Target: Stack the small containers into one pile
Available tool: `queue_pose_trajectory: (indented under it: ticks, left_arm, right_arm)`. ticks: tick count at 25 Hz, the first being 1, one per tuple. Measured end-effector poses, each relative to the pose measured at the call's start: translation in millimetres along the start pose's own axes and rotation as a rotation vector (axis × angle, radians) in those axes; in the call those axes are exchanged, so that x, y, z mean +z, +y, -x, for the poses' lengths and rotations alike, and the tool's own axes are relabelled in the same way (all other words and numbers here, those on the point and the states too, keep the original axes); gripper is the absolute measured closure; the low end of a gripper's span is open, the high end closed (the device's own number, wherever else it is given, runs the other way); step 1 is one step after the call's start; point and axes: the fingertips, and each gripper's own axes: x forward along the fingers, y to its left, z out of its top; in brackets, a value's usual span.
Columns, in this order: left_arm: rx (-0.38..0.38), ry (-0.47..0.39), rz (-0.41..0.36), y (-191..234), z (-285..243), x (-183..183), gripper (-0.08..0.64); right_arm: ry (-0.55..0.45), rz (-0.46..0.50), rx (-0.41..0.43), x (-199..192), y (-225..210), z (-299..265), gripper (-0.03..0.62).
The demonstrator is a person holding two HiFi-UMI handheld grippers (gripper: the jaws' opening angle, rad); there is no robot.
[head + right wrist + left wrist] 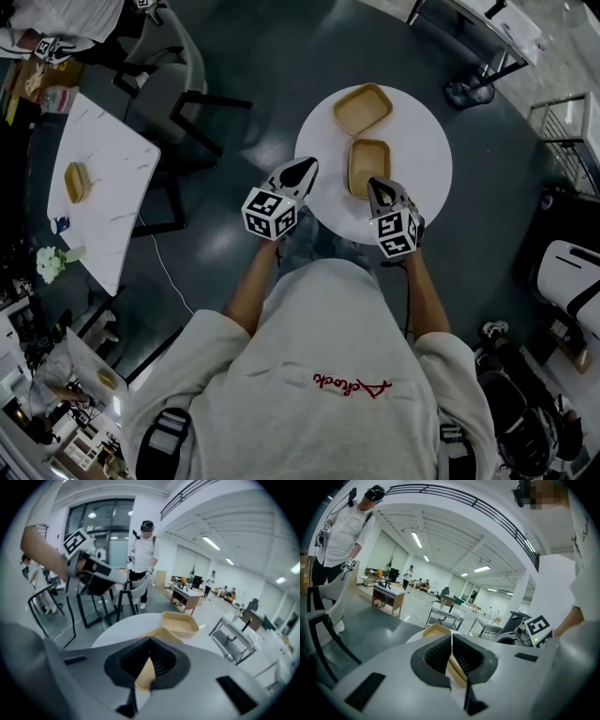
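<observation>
Red script on the person's shirt (351, 384) is unreadable. On the round surface (422, 141), the far container (363, 109) sits at twelve o'clock and the near container (368, 161) at centre. The left claw (307, 168), closed and empty, points in from nine o'clock. The right claw (375, 185), tips together, meets the near container's five o'clock corner, grip unclear.

A dark grey, glossy floor (272, 66) spreads beneath a round white desk (422, 141). To the left stands a rectangular white table (108, 178) with a marbled top. A dark-framed chair (167, 89) sits beside it, and a thin cable (167, 272) trails across the floor. The hall is large and open. Its white beamed ceiling (454, 536) carries strip lights (417, 540). There are tall dark-framed windows (93, 520), and a wooden table (386, 597) stands farther off.
</observation>
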Motion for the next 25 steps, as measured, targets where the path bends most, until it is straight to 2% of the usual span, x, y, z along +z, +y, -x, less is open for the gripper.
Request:
queue_pose_trajectory:
  ticks: [8,10,12,16,25]
  left_arm:
    - [-0.014,0.015,-0.013,4.5,-13.7,6.9,0.541]
    - [-0.018,0.021,-0.018,5.9,-14.8,7.6,0.541]
    - [-0.02,0.027,-0.024,7.4,-16.3,7.8,0.541]
    - [-0.027,0.042,-0.036,12.7,-24.2,9.8,0.541]
    - [-0.051,0.081,-0.06,28.9,-62.4,15.1,0.541]
  right_arm:
    - [-0.24,-0.57,-0.06,25.9,-56.5,12.4,0.572]
    - [-0.29,-0.659,-0.083,29.9,-67.2,16.7,0.572]
    - [-0.31,-0.683,-0.101,32.5,-74.1,19.2,0.571]
    - [-0.314,-0.666,-0.116,36.3,-84.2,18.4,0.571]
    - [-0.285,-0.67,-0.139,27.3,-104.9,9.6,0.571]
